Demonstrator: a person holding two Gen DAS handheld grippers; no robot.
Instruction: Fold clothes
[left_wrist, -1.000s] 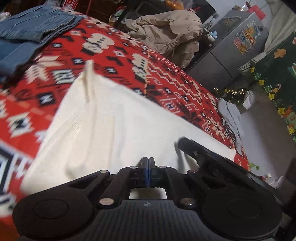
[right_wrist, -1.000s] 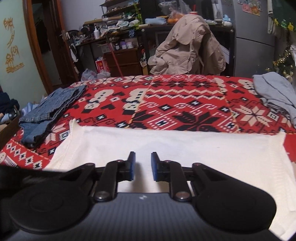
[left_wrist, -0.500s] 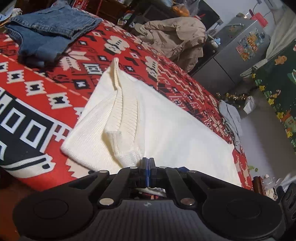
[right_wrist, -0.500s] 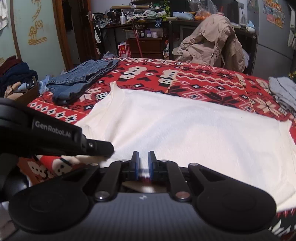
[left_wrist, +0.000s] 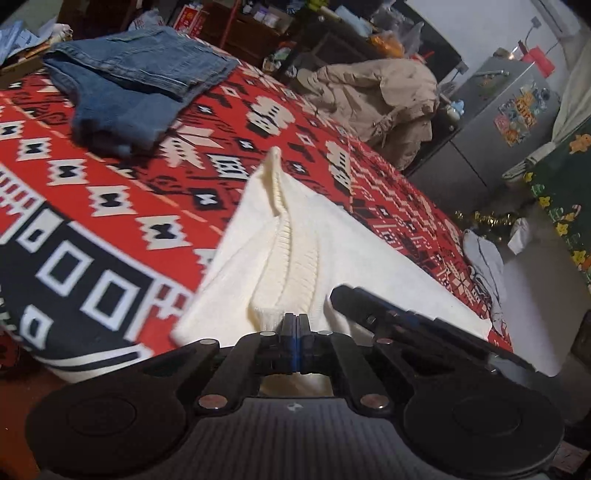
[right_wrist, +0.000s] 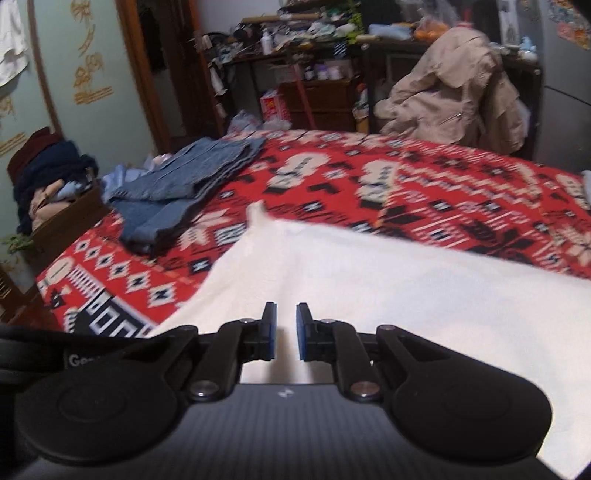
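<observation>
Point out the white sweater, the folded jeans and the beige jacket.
white sweater (right_wrist: 406, 295), right wrist view, on its flat middle.
folded jeans (left_wrist: 140, 85), left wrist view, on the top layer.
beige jacket (right_wrist: 454, 85), right wrist view, on its draped back.

On the bed (right_wrist: 443, 192) the sweater (right_wrist: 388, 288) lies spread at the near edge, folded jeans (right_wrist: 184, 184) lie well apart to its far left, and a jacket (right_wrist: 454, 88) hangs over a chair behind the bed.
</observation>
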